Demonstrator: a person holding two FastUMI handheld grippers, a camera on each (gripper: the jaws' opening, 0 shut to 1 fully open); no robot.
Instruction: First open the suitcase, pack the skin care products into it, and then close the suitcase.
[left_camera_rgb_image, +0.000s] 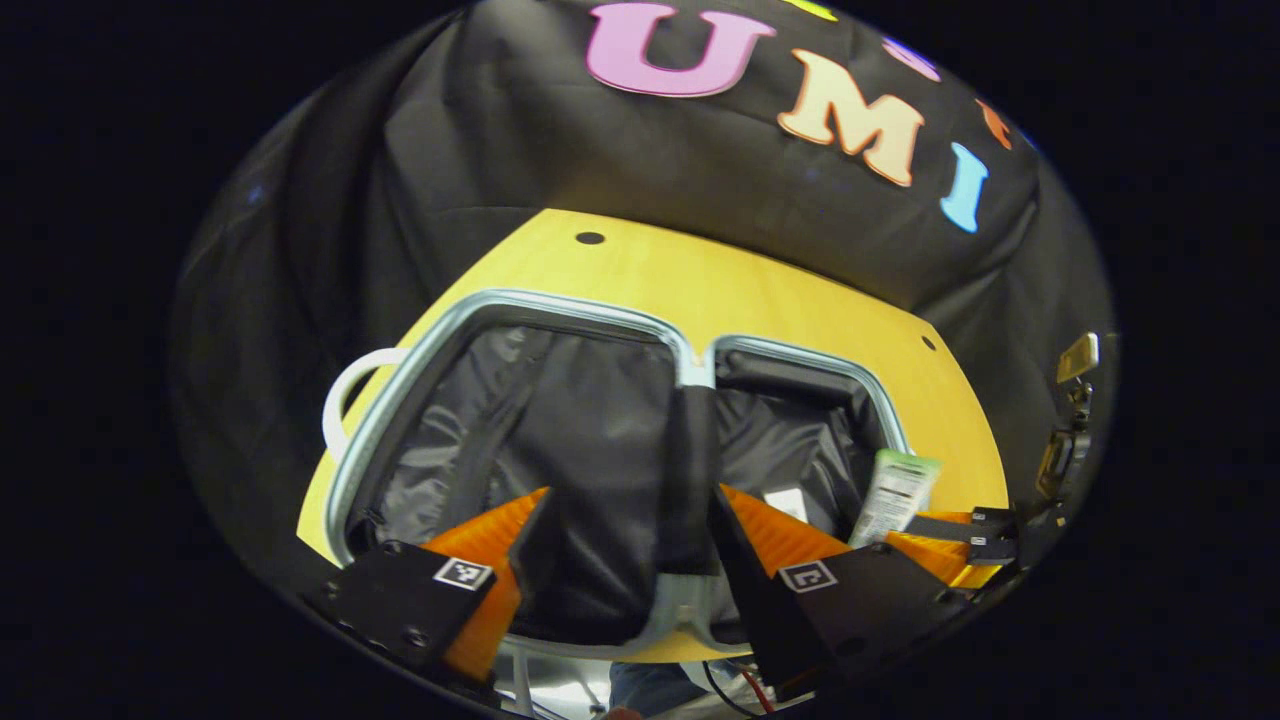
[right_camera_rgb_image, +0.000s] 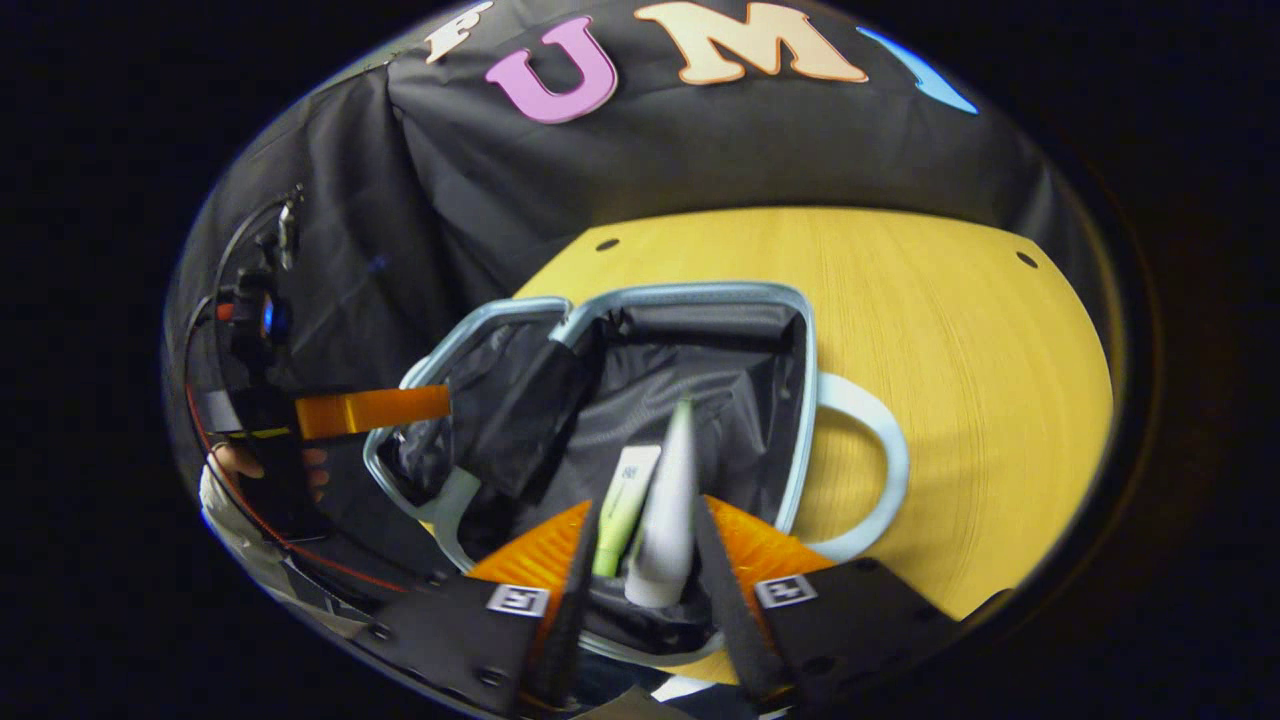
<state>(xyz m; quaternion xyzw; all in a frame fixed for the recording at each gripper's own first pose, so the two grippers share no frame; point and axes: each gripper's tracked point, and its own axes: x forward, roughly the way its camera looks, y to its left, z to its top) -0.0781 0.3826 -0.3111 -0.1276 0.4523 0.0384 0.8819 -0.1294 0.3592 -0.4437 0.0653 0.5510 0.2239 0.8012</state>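
The suitcase (left_camera_rgb_image: 420, 370) lies open on the yellow table, both halves lined in black; in the right gripper view its pale rim (right_camera_rgb_image: 805, 400) frames the half below me. In that half lie a green-and-white tube (right_camera_rgb_image: 628, 495) and a white tube (right_camera_rgb_image: 670, 510), side by side. My right gripper (right_camera_rgb_image: 645, 500) hovers over them, open, with both tubes showing between its fingers and a gap left of the white tube. My left gripper (left_camera_rgb_image: 630, 495) stands open above the suitcase's black centre strap (left_camera_rgb_image: 690, 470). In the left gripper view the green tube (left_camera_rgb_image: 895, 495) leans at the right gripper's fingertips (left_camera_rgb_image: 925, 525).
A white handle (right_camera_rgb_image: 880, 470) sticks out of the suitcase's side onto the yellow table (right_camera_rgb_image: 980, 380), and the other half carries one too (left_camera_rgb_image: 345, 395). A hand (right_camera_rgb_image: 235, 460) holds the left gripper at the far left. Black cloth walls close the back.
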